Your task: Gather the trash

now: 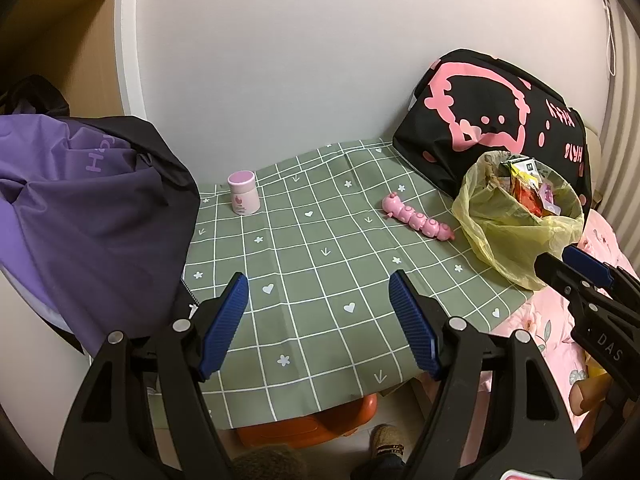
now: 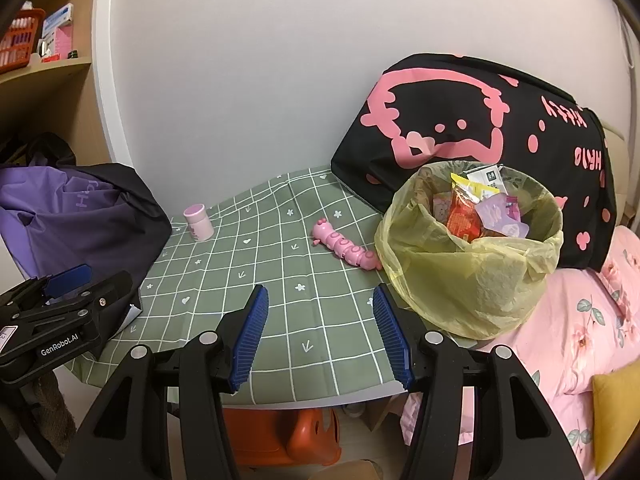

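Room: pale grey wall (image 1: 304, 60) behind a small worktop (image 1: 320, 264) covered by a green checked cloth with white hearts, stars and arrows.
Trash bin: lined with a yellow plastic bag (image 2: 472, 276), standing at the worktop's right edge, beside a bed with pink floral bedding (image 2: 580, 320); also seen at (image 1: 516, 220).
Trash: crumpled wrappers (image 2: 476, 212), red, yellow, white and lilac, piled inside the bin up to the rim.
Left gripper: (image 1: 318, 320) spread wide over the cloth near the front edge, nothing between its blue pads (image 1: 224, 324); its side shows at the left of the right wrist view (image 2: 68, 280).
Right gripper: (image 2: 320, 332) spread, nothing between its pads, over the front of the cloth just left of the bin; its tip shows in the left wrist view (image 1: 576, 268), close to the bag's front.
Pink toy: a segmented caterpillar (image 2: 346, 246) lying on the cloth, just left of the bin.
Pink jar: a small lidded jar (image 1: 243, 193) upright towards the back left of the cloth, well apart from the toy.
Left side: a purple and black jacket (image 1: 80, 208) heaped over the worktop's left edge.
Behind bin: a large black bag with a pink cartoon print (image 2: 480, 120) leaning against the wall, right behind the bin.
Shelf: wooden shelves (image 2: 44, 68) at far left carrying boxes and a red basket.
Under worktop: an orange plastic stool (image 2: 296, 436).
Person: a slippered foot (image 1: 386, 444) on the floor by the stool.
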`<state>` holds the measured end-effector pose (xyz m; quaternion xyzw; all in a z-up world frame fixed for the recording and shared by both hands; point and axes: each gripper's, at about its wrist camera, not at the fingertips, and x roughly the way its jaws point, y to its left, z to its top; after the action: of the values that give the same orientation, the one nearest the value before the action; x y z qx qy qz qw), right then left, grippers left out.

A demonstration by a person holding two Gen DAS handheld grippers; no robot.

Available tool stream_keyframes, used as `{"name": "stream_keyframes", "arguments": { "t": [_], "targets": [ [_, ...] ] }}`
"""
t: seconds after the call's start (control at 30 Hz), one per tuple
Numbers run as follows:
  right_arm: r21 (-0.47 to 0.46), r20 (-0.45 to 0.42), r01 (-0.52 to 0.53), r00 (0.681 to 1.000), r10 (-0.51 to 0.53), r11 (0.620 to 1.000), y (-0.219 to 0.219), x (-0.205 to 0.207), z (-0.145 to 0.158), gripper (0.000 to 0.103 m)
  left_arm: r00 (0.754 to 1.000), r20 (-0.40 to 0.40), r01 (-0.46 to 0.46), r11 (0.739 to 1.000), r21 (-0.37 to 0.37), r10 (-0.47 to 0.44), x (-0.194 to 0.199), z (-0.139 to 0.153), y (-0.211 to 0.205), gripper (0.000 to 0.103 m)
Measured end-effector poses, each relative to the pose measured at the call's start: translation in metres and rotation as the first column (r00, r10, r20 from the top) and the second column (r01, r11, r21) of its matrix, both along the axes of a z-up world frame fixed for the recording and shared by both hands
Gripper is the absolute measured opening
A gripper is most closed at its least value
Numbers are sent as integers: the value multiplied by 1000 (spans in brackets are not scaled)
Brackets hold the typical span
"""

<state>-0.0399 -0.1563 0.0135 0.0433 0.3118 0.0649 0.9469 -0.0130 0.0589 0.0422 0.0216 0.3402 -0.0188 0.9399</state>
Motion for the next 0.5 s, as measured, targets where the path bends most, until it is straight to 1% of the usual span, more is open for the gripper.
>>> {"name": "stream_keyframes", "arguments": {
  "t": [0.5],
  "targets": [
    [2,-3,13,1000,-13,1000,0,-2,-1,51,1000,-2,4,1000,-1,-4,0,0,-1,69]
  ]
}}
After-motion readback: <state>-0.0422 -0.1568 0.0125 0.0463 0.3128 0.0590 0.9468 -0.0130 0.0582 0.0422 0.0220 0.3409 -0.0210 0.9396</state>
